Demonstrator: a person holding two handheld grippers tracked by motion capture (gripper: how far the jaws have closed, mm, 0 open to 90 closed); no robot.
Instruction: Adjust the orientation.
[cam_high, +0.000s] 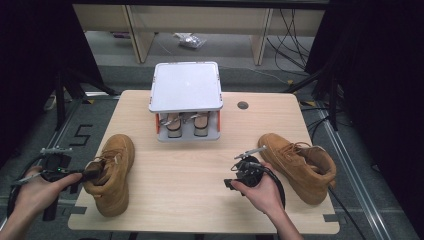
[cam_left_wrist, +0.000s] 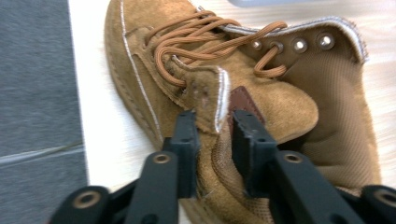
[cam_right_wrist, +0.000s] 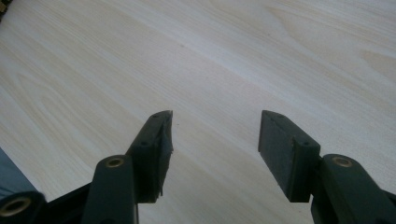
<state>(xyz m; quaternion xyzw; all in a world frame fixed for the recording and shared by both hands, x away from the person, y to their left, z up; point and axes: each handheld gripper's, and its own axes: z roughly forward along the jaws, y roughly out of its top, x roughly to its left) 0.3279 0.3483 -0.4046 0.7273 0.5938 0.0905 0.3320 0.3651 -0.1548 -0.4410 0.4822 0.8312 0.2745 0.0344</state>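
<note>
left gripper (cam_left_wrist: 212, 128) astride boot collar (cam_left_wrist: 219, 93), eyelets (cam_left_wrist: 299, 44) close-up

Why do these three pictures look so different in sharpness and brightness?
High view: evenly lit table, dark surroundings, and a pale glare spot on the white lid of the rack. Left gripper view: the boot is sharp at its laces, while the near tongs look soft and the table edge is washed out. Right gripper view: the wood grain blurs with distance beyond the open tongs.
</note>
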